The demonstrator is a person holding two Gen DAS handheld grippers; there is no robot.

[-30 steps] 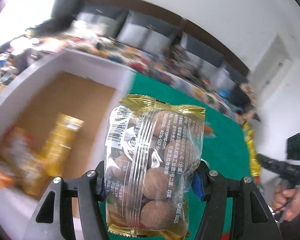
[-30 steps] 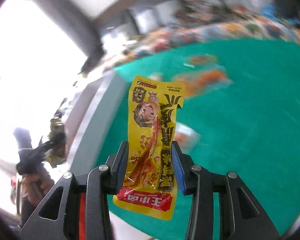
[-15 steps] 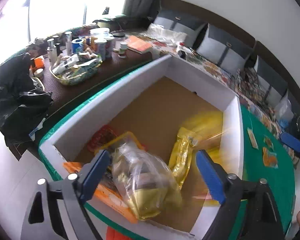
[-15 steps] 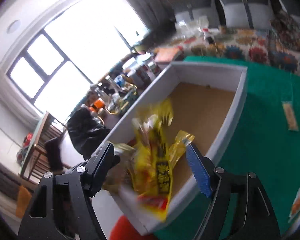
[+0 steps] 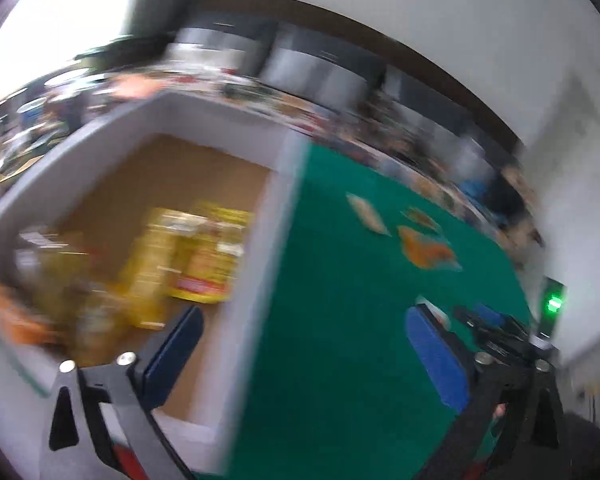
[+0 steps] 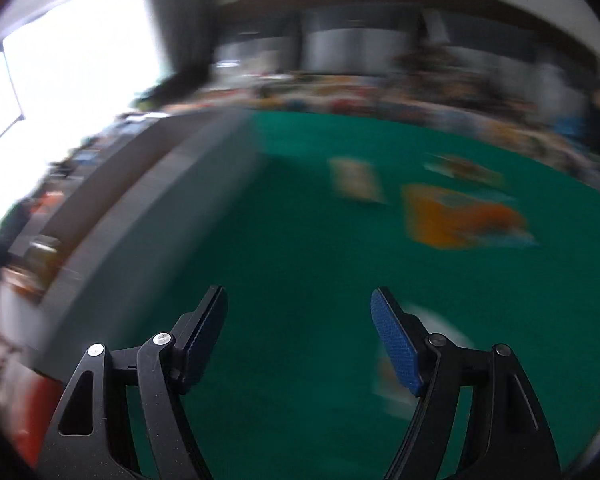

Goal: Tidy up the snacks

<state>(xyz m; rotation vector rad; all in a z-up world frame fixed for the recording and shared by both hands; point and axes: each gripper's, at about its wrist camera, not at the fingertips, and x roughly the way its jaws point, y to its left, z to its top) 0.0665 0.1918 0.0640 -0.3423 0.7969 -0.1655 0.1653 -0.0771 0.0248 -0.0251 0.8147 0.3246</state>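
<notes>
My left gripper [image 5: 302,320] hangs over the box's right wall, its jaws opening wide with nothing between them. The white-walled box [image 5: 204,114] has a cardboard floor; a yellow snack strip [image 5: 210,258], a gold pack [image 5: 148,264] and other blurred packs lie in it. My right gripper [image 6: 299,296] is open and empty above the green table [image 6: 300,220]. On the table lie an orange pack [image 6: 460,220], a pale pack [image 6: 356,180], a dark one [image 6: 464,168] and a white pack [image 6: 424,360] by the right finger [image 6: 396,344].
The box's grey outer wall [image 6: 140,216] runs along the left of the right wrist view. The other gripper [image 5: 496,330] shows at the left wrist view's right edge. Cluttered tables and grey chairs [image 5: 312,66] stand behind. Both views are motion-blurred.
Both grippers let their packs go into the box: the clear gold-edged pack from the left, the yellow strip from the right. Both then swung right, back toward the green table.
</notes>
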